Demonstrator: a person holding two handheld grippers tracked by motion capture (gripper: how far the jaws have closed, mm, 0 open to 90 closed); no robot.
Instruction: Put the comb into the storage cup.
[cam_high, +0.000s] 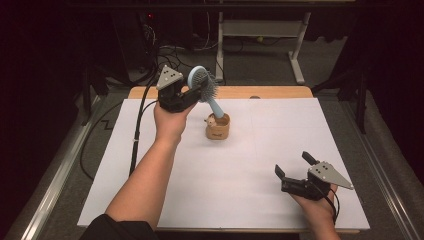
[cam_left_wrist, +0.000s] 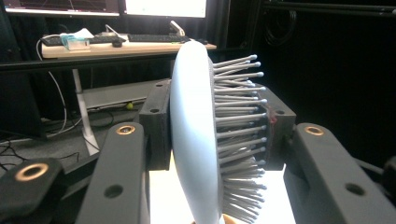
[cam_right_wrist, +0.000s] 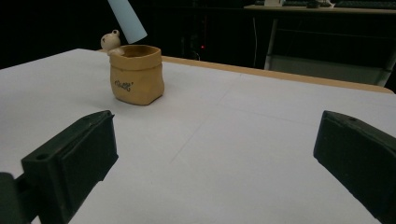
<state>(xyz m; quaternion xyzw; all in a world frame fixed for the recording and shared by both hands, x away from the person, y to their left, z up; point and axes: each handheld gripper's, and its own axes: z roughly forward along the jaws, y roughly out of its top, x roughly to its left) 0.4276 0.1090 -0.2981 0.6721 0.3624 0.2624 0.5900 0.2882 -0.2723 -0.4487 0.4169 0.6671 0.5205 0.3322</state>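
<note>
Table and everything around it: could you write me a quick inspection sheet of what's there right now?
Surface: white sheet covering a wooden table.
Job's things: blue hairbrush tilted, its handle end at the mouth of a tan pot with a small figure on its rim.
Clutter: nothing seen.
Grippers: left gripper shut on the hairbrush head; right gripper open, holding nothing, low over the sheet.
Cables: black cable trails from the left gripper.
Surroundings: dark room, desk with monitors behind.

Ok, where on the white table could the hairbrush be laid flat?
Bare white table runs between the tan pot and the open right claw, and along the far right side. It is crowded only around the pot, where the left claw holds the hairbrush with its handle above the rim.
</note>
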